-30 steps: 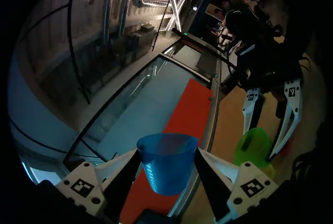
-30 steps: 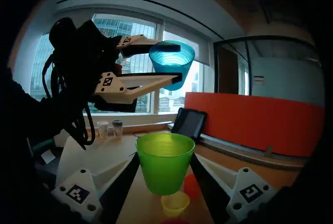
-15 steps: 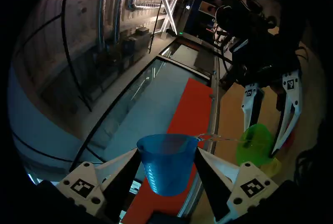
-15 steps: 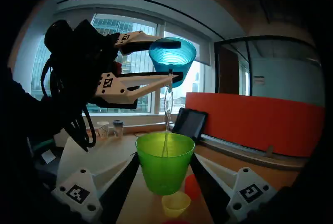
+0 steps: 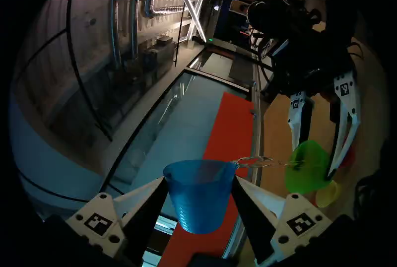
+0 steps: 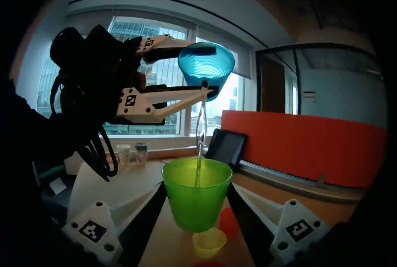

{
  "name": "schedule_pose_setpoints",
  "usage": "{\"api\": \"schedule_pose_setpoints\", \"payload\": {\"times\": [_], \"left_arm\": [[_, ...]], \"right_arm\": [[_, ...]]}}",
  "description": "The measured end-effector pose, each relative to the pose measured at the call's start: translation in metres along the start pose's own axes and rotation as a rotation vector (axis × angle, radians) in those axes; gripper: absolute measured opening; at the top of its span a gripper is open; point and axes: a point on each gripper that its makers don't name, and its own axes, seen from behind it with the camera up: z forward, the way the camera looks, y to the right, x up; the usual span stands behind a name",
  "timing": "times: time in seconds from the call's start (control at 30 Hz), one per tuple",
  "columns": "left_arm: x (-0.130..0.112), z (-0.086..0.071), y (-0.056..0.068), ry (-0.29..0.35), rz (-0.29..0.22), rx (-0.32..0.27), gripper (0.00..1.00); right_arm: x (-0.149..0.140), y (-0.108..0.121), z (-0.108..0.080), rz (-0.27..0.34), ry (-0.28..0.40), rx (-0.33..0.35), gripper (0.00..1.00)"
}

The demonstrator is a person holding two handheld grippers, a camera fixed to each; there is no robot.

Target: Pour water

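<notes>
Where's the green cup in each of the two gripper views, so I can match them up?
Left gripper view: the green cup is right of centre, farther off, held by the right gripper.
Right gripper view: the green cup is bottom centre, close up.
Shared landmark: the blue cup, with a water stream running from its rim into the green one.

Bright city-view windows (image 6: 233,113), orange partition (image 6: 307,145), wooden desk (image 6: 317,202), glass-walled room (image 6: 322,88) behind.

top cup (image 6: 206,66) in my left gripper (image 5: 199,183), above bottom cup (image 6: 197,205) in my right gripper (image 6: 197,187) | water (image 6: 200,128) falling into bottom cup | tablet (image 6: 226,148) behind it
</notes>
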Motion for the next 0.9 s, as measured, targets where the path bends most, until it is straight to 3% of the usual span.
{"api": "schedule_pose_setpoints", "payload": {"times": [0.9], "left_arm": [[0.018, -0.002, -0.011, 0.030, 0.144, 0.019, 0.86]], "right_arm": [[0.004, 0.000, -0.006, -0.011, 0.010, -0.001, 0.88]]}}
